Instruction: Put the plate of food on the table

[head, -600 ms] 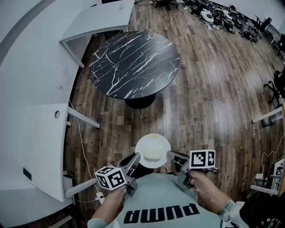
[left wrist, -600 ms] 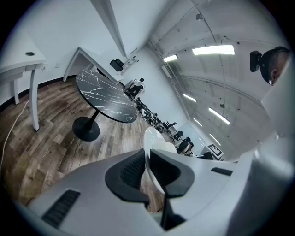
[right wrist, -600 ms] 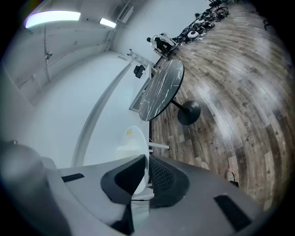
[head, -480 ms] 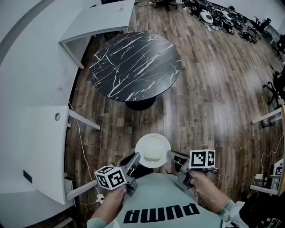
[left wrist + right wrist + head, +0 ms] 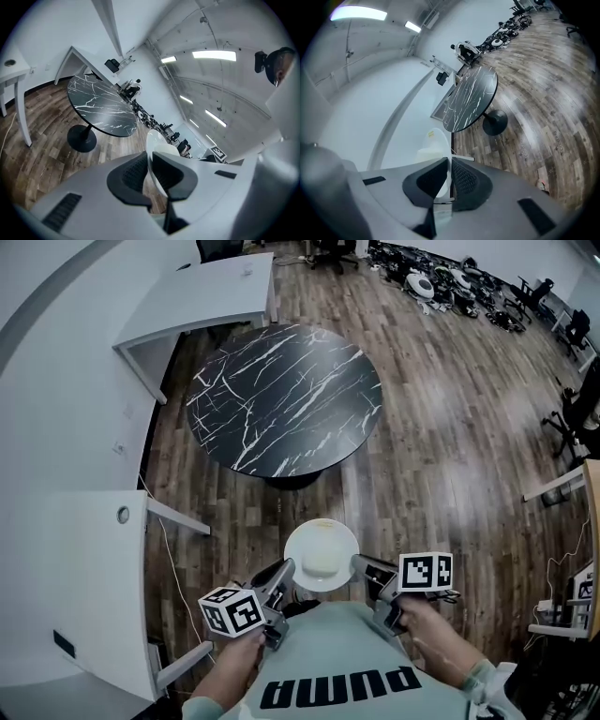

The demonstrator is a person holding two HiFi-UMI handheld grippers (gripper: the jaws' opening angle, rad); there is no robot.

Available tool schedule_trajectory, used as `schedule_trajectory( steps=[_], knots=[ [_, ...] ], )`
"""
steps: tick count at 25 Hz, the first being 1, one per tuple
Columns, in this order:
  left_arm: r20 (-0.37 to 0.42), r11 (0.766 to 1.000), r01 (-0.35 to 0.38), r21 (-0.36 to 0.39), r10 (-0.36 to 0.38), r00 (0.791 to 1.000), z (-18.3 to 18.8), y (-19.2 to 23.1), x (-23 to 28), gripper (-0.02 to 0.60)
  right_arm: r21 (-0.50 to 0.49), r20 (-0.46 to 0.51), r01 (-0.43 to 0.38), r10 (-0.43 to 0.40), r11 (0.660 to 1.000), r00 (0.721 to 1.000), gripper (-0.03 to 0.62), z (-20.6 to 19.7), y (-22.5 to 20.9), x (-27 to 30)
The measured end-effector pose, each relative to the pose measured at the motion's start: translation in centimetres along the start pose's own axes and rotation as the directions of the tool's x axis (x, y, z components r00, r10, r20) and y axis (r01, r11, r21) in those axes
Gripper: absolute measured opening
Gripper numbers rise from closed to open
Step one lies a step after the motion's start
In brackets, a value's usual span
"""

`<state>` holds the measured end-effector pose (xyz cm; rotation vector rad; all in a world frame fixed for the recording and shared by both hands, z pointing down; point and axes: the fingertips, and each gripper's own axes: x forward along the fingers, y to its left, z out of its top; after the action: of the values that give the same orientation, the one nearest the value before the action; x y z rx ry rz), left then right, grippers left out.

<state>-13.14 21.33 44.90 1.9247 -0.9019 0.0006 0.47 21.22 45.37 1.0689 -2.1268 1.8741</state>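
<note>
Left gripper [image 5: 284, 570] and right gripper [image 5: 357, 565] clamp the plate [image 5: 322, 542] by opposite edges, floor [image 5: 398, 495] between it and the table [image 5: 281, 395].

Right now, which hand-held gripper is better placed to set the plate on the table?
Neither alone. The left hand-held gripper clamps the white round plate at its left rim, the right hand-held gripper at its right rim; the black marble table lies ahead, so both should probably carry it.

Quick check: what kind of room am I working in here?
Probably an office or lab workspace: white desks along the wall, a round black marble-look table on a wood-plank floor, and office chairs and gear at the far end.
</note>
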Motion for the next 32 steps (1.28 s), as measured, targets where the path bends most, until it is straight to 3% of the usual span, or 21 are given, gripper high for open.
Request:
schedule_trajectory(
  steps=[17, 32],
  knots=[
    [0.018, 1.0, 0.014, -0.011, -0.014, 1.0, 6.0, 4.7, -0.8, 0.038, -0.014, 0.007, 0.005, -0.005, 1.0, 1.0, 0.031, 3.0, 3.4, 6.3],
    [0.015, 0.996, -0.073, -0.051, 0.074, 0.997, 11.7, 8.0, 6.3, 0.038, 0.013, -0.075, -0.015, 0.016, 1.0, 0.997, 0.031, 11.9, 0.6, 11.1]
  ],
)
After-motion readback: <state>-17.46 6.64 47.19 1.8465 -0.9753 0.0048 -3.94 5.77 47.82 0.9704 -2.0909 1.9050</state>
